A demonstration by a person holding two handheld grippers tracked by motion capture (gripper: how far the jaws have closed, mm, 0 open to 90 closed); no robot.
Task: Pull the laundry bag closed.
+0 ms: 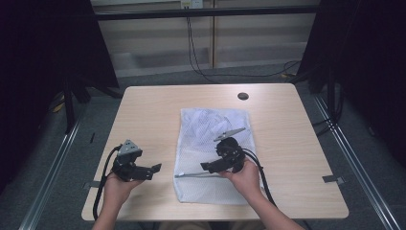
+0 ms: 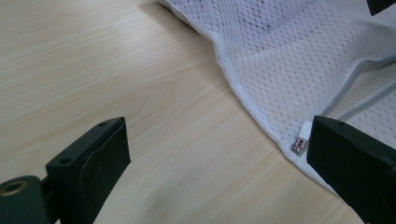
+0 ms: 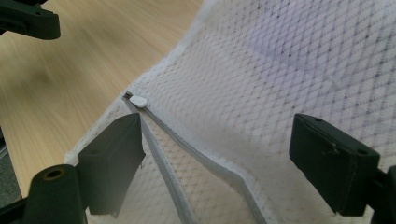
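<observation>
Right claw (image 3: 215,154) wide open, empty, over mesh bag (image 3: 280,70).

One mesh bag (image 1: 210,139), one zipper pull (image 3: 138,100), two tools, one table (image 1: 153,110).

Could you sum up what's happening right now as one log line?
left gripper: open, over bare table | right gripper: open, above mesh bag | zipper pull: at bag's edge, ungripped

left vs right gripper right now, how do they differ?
The left gripper sits over bare table, beside the mesh bag; the right gripper is over the bag itself. From the right gripper view, its jaws straddle the zipper near the pull; the left's straddle bare wood. Both are open, holding nothing.
</observation>
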